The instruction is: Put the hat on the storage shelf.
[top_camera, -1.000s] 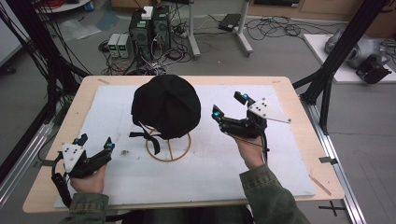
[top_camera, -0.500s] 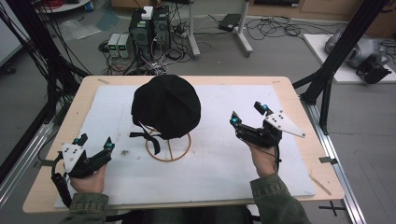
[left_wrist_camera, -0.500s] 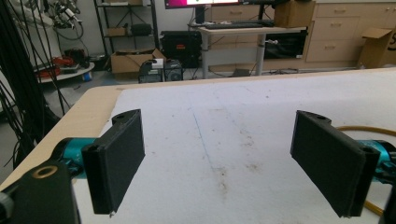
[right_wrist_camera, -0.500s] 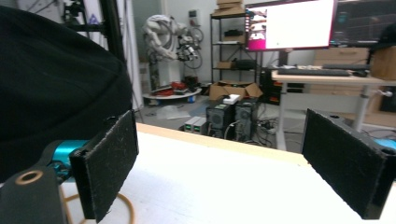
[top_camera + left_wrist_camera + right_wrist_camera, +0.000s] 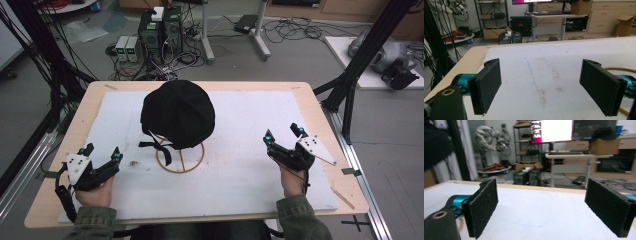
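A black cap (image 5: 178, 113) sits on a wire stand (image 5: 180, 157) at the middle of the white-covered counter (image 5: 240, 170). The left gripper (image 5: 102, 151) rests near the front left edge, the right gripper (image 5: 284, 134) well off to the right; both gape wide, holding nothing.

A white mat (image 5: 250, 165) is lying on the wooden table (image 5: 320, 107); a cap (image 5: 177, 114) is sitting on a wire stand (image 5: 181, 159) left of the mat's middle; the left gripper (image 5: 102, 153) is hovering over the near left corner, jaws spread; the right gripper (image 5: 284, 134) is hovering near the right edge, jaws spread, well apart from the stand; computer boxes (image 5: 160, 25) are standing on the floor behind the table.
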Available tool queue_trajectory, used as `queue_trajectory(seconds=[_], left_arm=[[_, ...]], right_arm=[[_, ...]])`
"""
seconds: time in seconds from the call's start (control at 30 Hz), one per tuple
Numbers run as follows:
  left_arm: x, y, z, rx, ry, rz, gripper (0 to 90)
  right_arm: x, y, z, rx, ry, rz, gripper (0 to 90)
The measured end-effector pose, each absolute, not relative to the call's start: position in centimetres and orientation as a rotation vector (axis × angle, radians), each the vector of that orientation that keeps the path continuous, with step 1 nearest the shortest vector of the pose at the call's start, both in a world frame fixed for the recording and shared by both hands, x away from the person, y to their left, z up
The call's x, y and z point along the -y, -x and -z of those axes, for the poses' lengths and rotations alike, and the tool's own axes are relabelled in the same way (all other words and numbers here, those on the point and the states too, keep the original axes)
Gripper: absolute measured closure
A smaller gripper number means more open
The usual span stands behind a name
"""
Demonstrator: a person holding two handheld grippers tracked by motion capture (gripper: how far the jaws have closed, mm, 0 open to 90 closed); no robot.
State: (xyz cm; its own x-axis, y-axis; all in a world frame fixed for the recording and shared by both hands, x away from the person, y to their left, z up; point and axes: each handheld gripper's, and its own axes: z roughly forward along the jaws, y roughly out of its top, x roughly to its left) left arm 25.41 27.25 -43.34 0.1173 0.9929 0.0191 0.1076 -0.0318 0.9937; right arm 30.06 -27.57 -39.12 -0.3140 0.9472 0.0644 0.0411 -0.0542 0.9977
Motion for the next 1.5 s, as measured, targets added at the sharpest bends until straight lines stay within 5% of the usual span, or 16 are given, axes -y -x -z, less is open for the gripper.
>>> queue_trajectory(seconds=[0.73,1.5], left_arm=[[-27.4,-25.5,43.4,-1.195,-1.343,-1.079,17.8],[-27.2,-25.5,43.4,-1.194,-1.35,-1.069,17.8]], right_arm=[[30.4,-29.1,42.7,-1.346,-1.257,-1.344,10.9],[30.1,-28.9,42.8,-1.377,-1.212,-1.332,10.8]])
